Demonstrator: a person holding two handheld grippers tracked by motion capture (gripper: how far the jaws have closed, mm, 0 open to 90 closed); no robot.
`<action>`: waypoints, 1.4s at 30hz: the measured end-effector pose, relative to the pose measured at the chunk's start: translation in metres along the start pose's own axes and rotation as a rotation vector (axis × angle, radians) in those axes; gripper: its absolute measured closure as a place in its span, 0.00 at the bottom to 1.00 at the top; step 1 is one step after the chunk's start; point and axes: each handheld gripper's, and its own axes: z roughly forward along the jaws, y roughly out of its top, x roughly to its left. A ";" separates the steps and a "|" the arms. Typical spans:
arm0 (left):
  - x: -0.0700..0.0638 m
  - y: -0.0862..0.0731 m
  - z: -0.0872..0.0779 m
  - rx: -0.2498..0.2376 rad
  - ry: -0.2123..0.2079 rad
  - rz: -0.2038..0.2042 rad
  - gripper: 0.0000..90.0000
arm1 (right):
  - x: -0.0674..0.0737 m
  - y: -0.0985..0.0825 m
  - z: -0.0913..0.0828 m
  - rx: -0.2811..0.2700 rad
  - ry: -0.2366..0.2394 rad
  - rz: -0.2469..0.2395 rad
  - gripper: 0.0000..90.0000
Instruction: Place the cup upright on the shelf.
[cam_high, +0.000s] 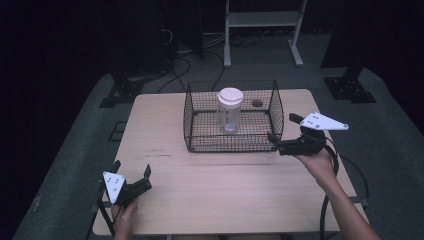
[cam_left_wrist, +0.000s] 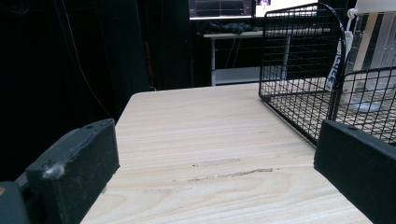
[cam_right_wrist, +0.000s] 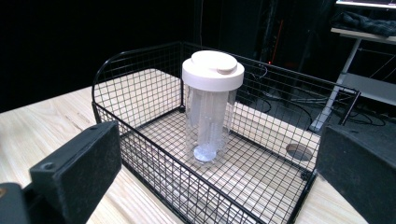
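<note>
A black wire basket (cam_high: 232, 149) stands on the wooden table (cam_high: 225, 200), in its far middle. Inside it a clear jar (cam_high: 230, 110) with a white lid stands upright. My right gripper (cam_high: 281, 127) is open, just off the basket's right front corner, jaws pointing at it. From the right gripper view, the jar (cam_right_wrist: 210, 112) stands behind the basket's mesh wall (cam_right_wrist: 140, 135), and nothing lies between the open jaws of the right gripper (cam_right_wrist: 219, 177). My left gripper (cam_high: 132, 168) is open near the table's front left corner. In its view, the left gripper (cam_left_wrist: 215, 158) faces bare wood, with the basket (cam_left_wrist: 299, 70) at the right.
A round hole (cam_high: 257, 103) is cut in the tabletop behind the basket's right side. On the floor beyond the table are a white shelf frame (cam_high: 262, 20), black stand bases (cam_high: 350, 87) and loose cables. The table's left edge (cam_left_wrist: 123, 112) runs close to my left gripper.
</note>
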 end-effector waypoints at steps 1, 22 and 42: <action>0.000 0.000 0.000 0.001 0.000 0.001 0.00 | 0.000 -0.001 -0.001 0.001 -0.001 -0.002 0.00; 0.000 0.000 0.000 -0.001 0.001 0.003 0.00 | 0.000 -0.030 -0.023 0.001 -0.061 -0.012 0.00; 0.000 0.000 0.000 -0.003 0.002 0.003 0.00 | 0.005 -0.050 -0.033 0.000 -0.080 -0.002 0.00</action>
